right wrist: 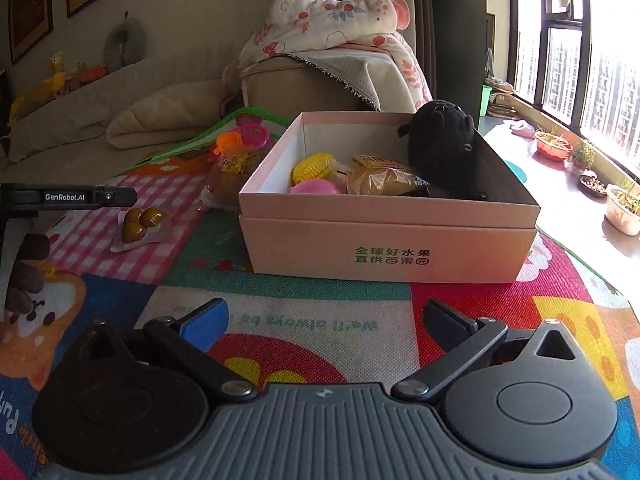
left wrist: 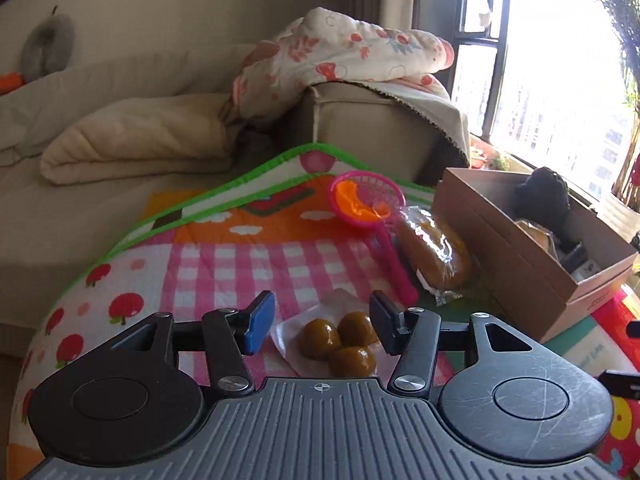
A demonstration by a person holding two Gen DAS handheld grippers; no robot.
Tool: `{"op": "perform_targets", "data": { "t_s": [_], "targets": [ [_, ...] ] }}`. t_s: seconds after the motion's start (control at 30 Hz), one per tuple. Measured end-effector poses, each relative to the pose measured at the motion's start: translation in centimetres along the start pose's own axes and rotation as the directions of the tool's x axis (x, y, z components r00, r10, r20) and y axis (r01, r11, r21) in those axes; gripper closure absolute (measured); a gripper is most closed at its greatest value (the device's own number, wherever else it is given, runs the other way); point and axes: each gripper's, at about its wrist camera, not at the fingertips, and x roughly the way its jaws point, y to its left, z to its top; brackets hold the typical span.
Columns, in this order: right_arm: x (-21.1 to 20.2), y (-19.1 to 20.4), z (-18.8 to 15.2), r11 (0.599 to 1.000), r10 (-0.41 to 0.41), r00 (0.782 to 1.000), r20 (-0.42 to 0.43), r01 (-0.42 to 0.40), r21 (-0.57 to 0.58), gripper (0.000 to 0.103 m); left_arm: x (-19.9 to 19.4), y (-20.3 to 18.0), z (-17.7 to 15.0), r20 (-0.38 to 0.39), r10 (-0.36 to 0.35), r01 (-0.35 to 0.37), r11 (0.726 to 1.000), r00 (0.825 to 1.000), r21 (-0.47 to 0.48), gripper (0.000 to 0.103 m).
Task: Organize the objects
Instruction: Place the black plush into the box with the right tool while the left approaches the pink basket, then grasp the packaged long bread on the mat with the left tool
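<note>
The colourful play mat (right wrist: 320,292) covers the surface under everything, with a pink checked part on the left and red, green and yellow patches in front of me. Behind it is a beige sofa (left wrist: 120,128) with a folded cream blanket (left wrist: 136,140), and a floral quilt (left wrist: 340,52) lies over the armrest.

On the mat stands the cardboard box (right wrist: 392,248), open on top, with green printed characters on its front wall. Inside it I see a black plush toy (right wrist: 444,144) leaning in the far right corner, a wrapped bread (right wrist: 380,180) in the middle, a yellow toy corn (right wrist: 312,166) and a pink toy (right wrist: 316,188) on the left side.

Outside the box, just beside its left wall, lies a second wrapped bread (left wrist: 436,252). Touching it on the left is the pink toy strainer (left wrist: 366,200), with an orange piece inside its bowl. Nearer to me, apart from the box, lies the clear packet of three brown balls (left wrist: 340,340).

My left fingers (left wrist: 320,326) stand half apart on both sides of this packet; the blue pad and the black pad do not press it, as far as I can see. My right fingers (right wrist: 326,326) are spread wide and hold nothing, low over the mat in front of the box.
</note>
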Motion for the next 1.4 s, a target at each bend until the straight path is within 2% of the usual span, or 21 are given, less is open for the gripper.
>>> {"op": "perform_targets", "data": {
  "t_s": [0.07, 0.1, 0.17, 0.3, 0.4, 0.47, 0.57, 0.67, 0.7, 0.83, 0.93, 1.03, 1.17, 1.3, 1.4],
  "targets": [
    [0.3, 0.2, -0.1, 1.000, -0.002, 1.000, -0.018, 0.002, -0.006, 0.000, 0.9, -0.3, 0.9, -0.003, -0.085, 0.085, 0.995, 0.996, -0.061, 0.046],
    [0.0, 0.2, -0.2, 1.000, -0.003, 1.000, 0.004, 0.003, -0.006, 0.000, 1.5, -0.5, 1.3, -0.016, -0.118, 0.116, 0.988, 0.993, -0.098, 0.046],
    [-0.5, 0.1, -0.3, 1.000, 0.005, 1.000, 0.025, -0.005, 0.000, 0.000, 2.8, -0.9, 1.8, -0.039, -0.136, 0.129, 0.981, 0.990, -0.145, 0.046],
    [-0.9, -0.1, -0.6, 1.000, 0.000, 0.999, 0.046, -0.001, 0.012, 0.000, 4.7, -1.5, 2.2, -0.053, -0.117, 0.104, 0.973, 0.992, -0.205, 0.046],
    [-0.7, -0.2, -0.5, 1.000, 0.012, 0.999, 0.038, -0.013, 0.015, 0.000, 5.8, -1.4, 2.8, -0.048, -0.187, 0.164, 0.939, 0.981, -0.303, 0.046],
    [-0.4, -0.3, -0.5, 1.000, 0.018, 0.999, 0.028, -0.019, 0.021, 0.000, 6.7, -2.2, 3.2, -0.062, -0.223, 0.193, 0.928, 0.973, -0.320, 0.046],
    [-0.1, -0.7, -0.4, 0.999, 0.022, 1.000, 0.011, -0.023, 0.046, 0.000, 7.9, -4.1, 3.9, -0.074, -0.198, 0.171, 0.945, 0.977, -0.277, 0.046],
    [0.0, -1.4, -0.4, 0.996, 0.025, 1.000, 0.010, -0.025, 0.090, 0.000, 9.8, -5.8, 4.6, -0.108, -0.080, 0.055, 0.974, 0.991, -0.219, 0.045],
    [0.1, -1.6, -0.4, 0.994, 0.025, 1.000, 0.010, -0.026, 0.102, 0.000, 10.2, -6.0, 4.6, -0.109, -0.066, 0.041, 0.977, 0.992, -0.211, 0.040],
    [0.3, -2.0, -0.4, 0.991, 0.034, 0.999, 0.002, -0.034, 0.131, 0.000, 10.5, -6.7, 4.1, -0.106, -0.078, 0.059, 0.984, 0.991, -0.168, 0.041],
    [0.4, -2.3, -0.4, 0.989, 0.037, 0.999, -0.002, -0.036, 0.146, 0.000, 9.6, -7.1, 3.0, -0.076, -0.093, 0.084, 0.989, 0.993, -0.123, 0.041],
    [0.4, -2.3, -0.4, 0.988, 0.032, 0.999, 0.002, -0.032, 0.154, 0.000, 7.9, -6.5, 1.8, -0.060, -0.153, 0.143, 0.979, 0.986, -0.147, 0.055],
    [0.4, -2.5, -0.4, 0.986, 0.025, 1.000, 0.004, -0.025, 0.166, 0.000, 4.0, -5.8, 0.1, -0.106, -0.206, 0.194, 0.974, 0.973, -0.115, 0.057],
    [0.5, -2.4, -0.4, 0.986, 0.025, 1.000, 0.000, -0.025, 0.165, 0.000, -0.4, -4.4, -1.9, -0.157, -0.224, 0.218, 0.974, 0.962, -0.053, 0.057],
    [0.4, -2.3, -0.4, 0.987, 0.020, 1.000, 0.002, -0.020, 0.160, 0.000, -2.9, -3.0, -3.4, -0.169, -0.230, 0.224, 0.973, 0.958, -0.057, 0.056]
  ]
}}
